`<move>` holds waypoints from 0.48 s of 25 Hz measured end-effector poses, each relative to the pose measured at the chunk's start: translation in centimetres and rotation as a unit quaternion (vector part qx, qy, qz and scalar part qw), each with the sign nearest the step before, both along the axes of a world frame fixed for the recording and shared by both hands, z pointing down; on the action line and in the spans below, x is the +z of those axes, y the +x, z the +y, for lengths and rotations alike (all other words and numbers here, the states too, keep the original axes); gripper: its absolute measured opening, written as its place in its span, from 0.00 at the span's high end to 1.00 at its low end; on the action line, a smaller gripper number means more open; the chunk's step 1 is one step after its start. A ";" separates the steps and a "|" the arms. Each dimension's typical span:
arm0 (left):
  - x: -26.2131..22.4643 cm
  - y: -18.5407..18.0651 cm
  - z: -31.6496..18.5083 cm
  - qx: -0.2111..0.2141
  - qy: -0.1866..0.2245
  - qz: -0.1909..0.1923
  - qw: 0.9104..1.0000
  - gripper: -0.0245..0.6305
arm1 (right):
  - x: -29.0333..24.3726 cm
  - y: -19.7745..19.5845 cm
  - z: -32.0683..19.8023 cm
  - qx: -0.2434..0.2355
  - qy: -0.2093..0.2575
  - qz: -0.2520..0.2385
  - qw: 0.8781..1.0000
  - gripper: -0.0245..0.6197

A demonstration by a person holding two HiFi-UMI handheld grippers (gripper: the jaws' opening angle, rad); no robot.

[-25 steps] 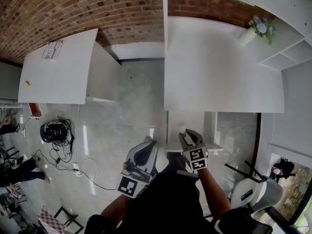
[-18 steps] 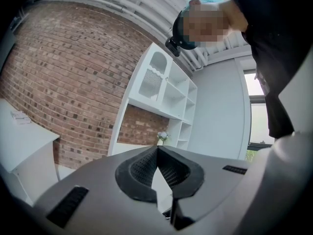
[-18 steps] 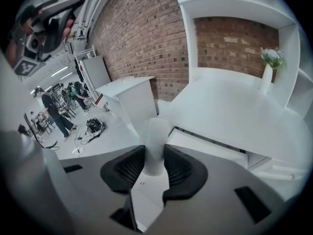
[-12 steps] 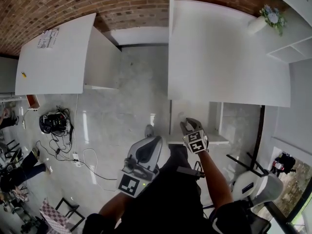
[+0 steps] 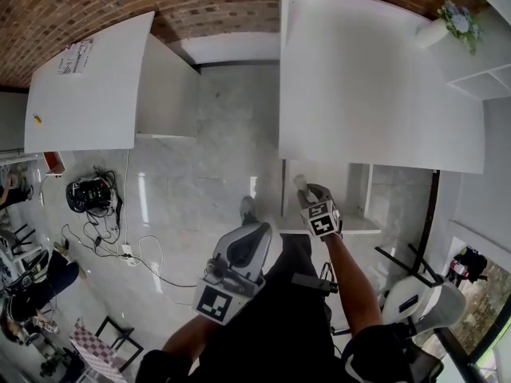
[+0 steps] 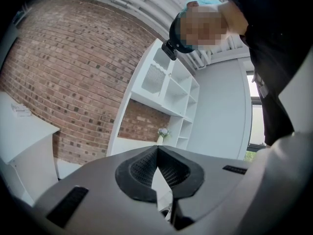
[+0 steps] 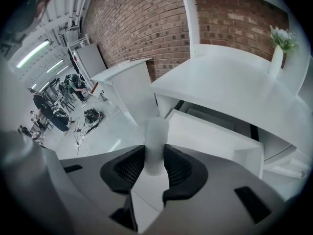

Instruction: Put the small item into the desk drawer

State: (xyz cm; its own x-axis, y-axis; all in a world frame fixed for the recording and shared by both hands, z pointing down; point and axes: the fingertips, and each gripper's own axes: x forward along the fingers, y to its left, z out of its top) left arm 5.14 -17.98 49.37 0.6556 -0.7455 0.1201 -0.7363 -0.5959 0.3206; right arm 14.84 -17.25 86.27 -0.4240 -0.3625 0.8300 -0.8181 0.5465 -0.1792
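Note:
The small item is a white cylinder (image 7: 156,143), standing up between the jaws of my right gripper (image 7: 155,166), which is shut on it. In the head view the right gripper (image 5: 308,193) hangs tilted downward with the cylinder (image 5: 300,183) over the left part of the open white drawer (image 5: 358,227). This drawer (image 7: 215,138) is pulled out from under the white desk (image 5: 375,86). My left gripper (image 5: 254,234) is held lower left, away from the drawer. Its jaws meet at the tips with nothing in them, in the left gripper view (image 6: 157,151).
A vase of flowers (image 5: 451,18) stands at the desk's far right by white shelves (image 6: 166,92). A second white desk (image 5: 88,86) is to the left. Cables and a black bag (image 5: 92,194) lie on the floor. A white chair (image 5: 419,309) is at lower right. People are far left (image 7: 49,111).
My right gripper has sunk with the cylinder toward the open drawer and tipped further downward. The left gripper has hardly moved.

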 end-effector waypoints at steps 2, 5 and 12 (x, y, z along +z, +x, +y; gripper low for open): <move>0.1 0.1 -0.3 0.001 -0.001 0.001 1.000 0.93 | 0.9 0.1 -0.4 0.004 -0.007 0.001 1.000 0.75; 0.3 0.2 -0.9 -0.002 -0.004 0.003 1.000 0.93 | 2.3 0.1 -0.9 0.010 -0.018 0.002 1.000 0.75; 1.8 0.6 -1.4 0.002 -0.016 -0.002 1.000 0.93 | 5.6 0.3 -1.4 0.016 -0.041 0.008 0.999 0.75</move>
